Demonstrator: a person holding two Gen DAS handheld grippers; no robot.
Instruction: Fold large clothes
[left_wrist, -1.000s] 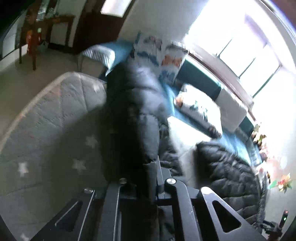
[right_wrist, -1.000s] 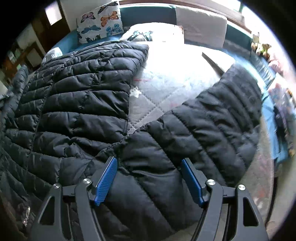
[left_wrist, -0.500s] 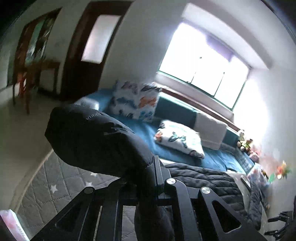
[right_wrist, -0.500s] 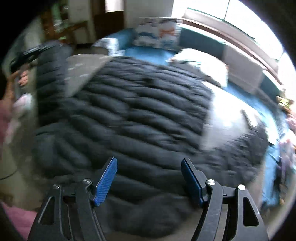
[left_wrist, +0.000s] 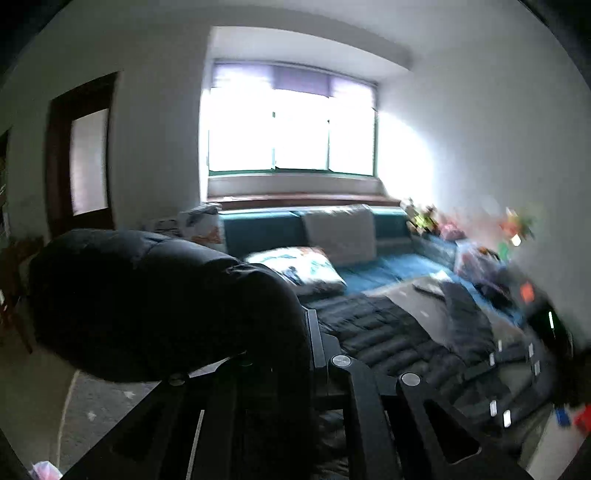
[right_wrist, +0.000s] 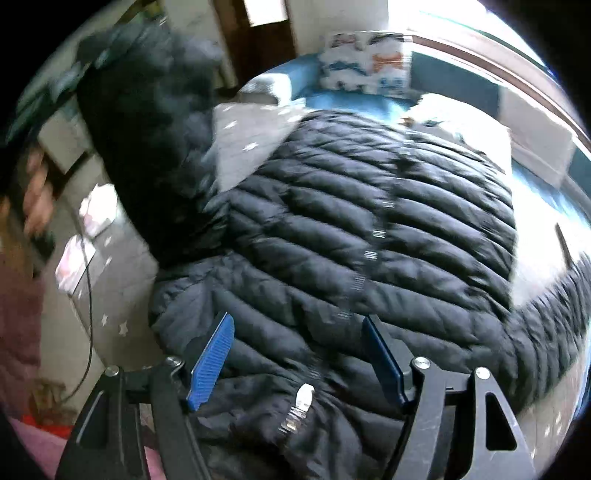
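Up went the sleeve of the black puffer jacket; a second ago it lay flat on the star quilt, and now it hangs in the air, pinched tight in the left gripper. The rest of the jacket lies spread on the quilt, front up, zipper showing. The right gripper hovers over the jacket's near edge with its blue pads wide apart, holding nothing. The step looks like folding the sleeve in. Next, I think the sleeve should be carried across the jacket's chest and laid down flat.
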